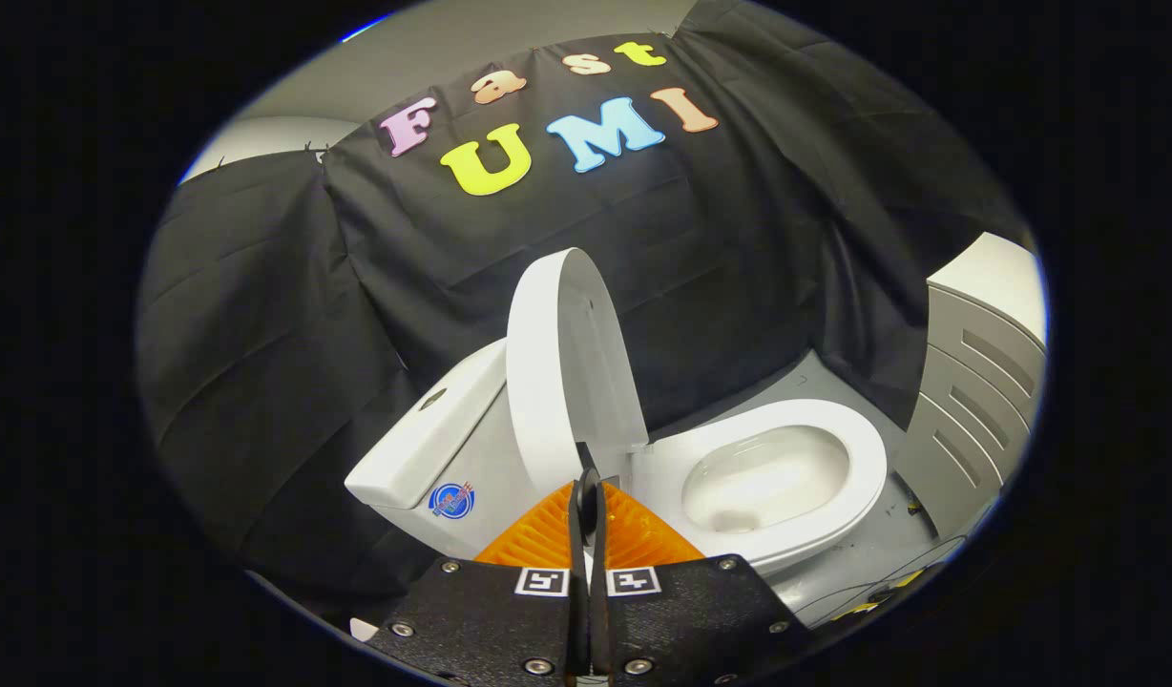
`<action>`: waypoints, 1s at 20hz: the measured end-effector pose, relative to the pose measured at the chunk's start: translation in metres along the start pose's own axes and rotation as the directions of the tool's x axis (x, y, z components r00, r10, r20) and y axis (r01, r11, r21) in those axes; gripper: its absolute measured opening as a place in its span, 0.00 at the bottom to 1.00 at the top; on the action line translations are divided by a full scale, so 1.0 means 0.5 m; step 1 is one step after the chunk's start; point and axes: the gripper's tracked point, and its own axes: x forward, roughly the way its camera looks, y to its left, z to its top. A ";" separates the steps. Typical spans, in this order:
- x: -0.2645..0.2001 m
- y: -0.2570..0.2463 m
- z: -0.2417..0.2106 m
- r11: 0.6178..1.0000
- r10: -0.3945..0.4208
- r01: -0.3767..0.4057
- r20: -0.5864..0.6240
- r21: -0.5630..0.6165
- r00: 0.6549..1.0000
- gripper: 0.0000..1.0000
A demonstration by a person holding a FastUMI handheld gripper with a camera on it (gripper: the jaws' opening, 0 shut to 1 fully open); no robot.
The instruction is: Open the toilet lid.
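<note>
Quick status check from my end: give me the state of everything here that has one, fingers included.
toilet lid: raised, standing about upright by the tank.
toilet seat: down on the bowl, uncovered.
toilet bowl: open to view.
tank: its cover on.
gripper: fingers closed together, nothing between them, just short of the lid's lower edge.

The hand-held two-finger gripper [587, 491] has its fingers [578, 506] pressed flat against each other, with no gap visible along their length and nothing caught between them. Their rounded tips sit just in front of the lower edge of the raised white oval plastic toilet lid [562, 367], close to its hinge end; whether they touch it cannot be told. The ribbed pads [538, 539] flare out to either side behind the tips.
</note>
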 end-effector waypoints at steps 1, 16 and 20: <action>0.001 0.007 -0.002 1.000 0.004 -0.004 -0.001 -0.006 1.000 0.00; 0.010 0.074 -0.021 0.997 0.045 -0.045 -0.003 -0.067 0.999 0.00; 0.015 0.092 -0.027 0.995 0.061 -0.060 0.001 -0.085 0.998 0.00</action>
